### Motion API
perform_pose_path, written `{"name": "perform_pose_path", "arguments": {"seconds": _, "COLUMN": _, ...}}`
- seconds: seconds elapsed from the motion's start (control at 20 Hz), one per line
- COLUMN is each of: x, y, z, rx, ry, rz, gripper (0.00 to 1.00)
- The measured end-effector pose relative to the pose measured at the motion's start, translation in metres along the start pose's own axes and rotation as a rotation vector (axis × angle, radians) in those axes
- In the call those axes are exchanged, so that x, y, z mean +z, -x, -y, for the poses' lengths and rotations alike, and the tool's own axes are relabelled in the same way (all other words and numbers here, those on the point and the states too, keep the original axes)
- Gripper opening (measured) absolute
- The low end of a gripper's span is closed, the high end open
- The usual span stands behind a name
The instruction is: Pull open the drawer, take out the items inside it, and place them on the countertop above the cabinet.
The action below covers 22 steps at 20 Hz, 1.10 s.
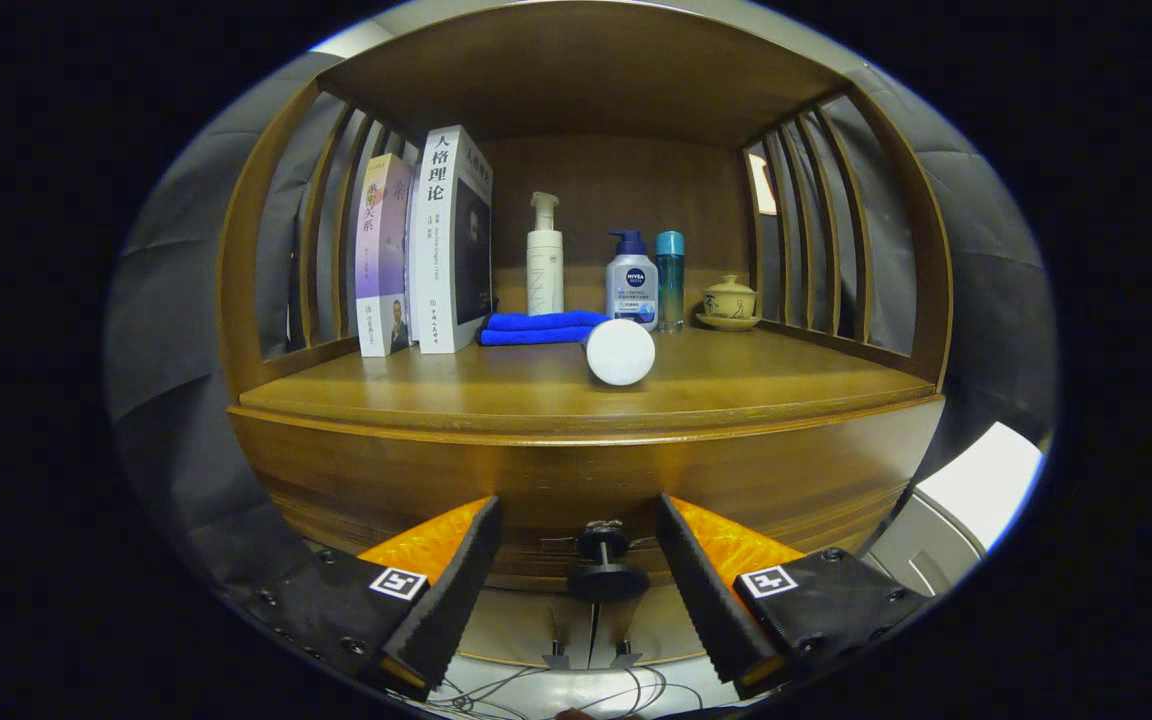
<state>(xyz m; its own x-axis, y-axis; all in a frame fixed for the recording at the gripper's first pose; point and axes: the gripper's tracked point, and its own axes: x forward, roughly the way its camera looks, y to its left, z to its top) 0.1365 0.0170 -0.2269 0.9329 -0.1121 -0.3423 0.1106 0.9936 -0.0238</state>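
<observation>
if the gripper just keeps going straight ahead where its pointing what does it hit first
Most likely the dark drawer knob, which sits between the open gripper fingers, with the drawer front right behind it; exact depth is hard to judge.

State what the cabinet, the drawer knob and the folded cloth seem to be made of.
Cabinet: likely varnished wood; brown grain, soft sheen.
Drawer knob, between the open gripper fingers: dark, smooth, perhaps metal or plastic.
Folded cloth: soft blue fabric, probably microfibre.

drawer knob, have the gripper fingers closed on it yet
No, the gripper is open, with the drawer knob sitting between its two fingers and a clear gap on each side of it.
</observation>
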Motion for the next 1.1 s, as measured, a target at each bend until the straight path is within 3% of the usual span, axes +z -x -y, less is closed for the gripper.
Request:
{"name": "perform_pose_path", "arguments": {"seconds": 0.3, "x": 0.015, "y": 0.017, "z": 0.01, "rx": -0.022, "ry": 0.022, "rz": 0.013, "gripper": 0.96}}
{"name": "perform_pose_path", "arguments": {"seconds": 0.5, "x": 0.053, "y": 0.065, "z": 0.008, "rx": 0.01, "ry": 0.018, "rz": 0.114, "gripper": 0.96}}
{"name": "perform_pose_path", "arguments": {"seconds": 0.8, "x": 0.099, "y": 0.154, "z": 0.008, "rx": 0.127, "ry": -0.008, "rz": 0.294, "gripper": 0.96}}
{"name": "perform_pose_path", "arguments": {"seconds": 1.1, "x": 0.115, "y": 0.211, "z": 0.048, "rx": 0.07, "ry": -0.011, "rz": 0.387, "gripper": 0.96}}
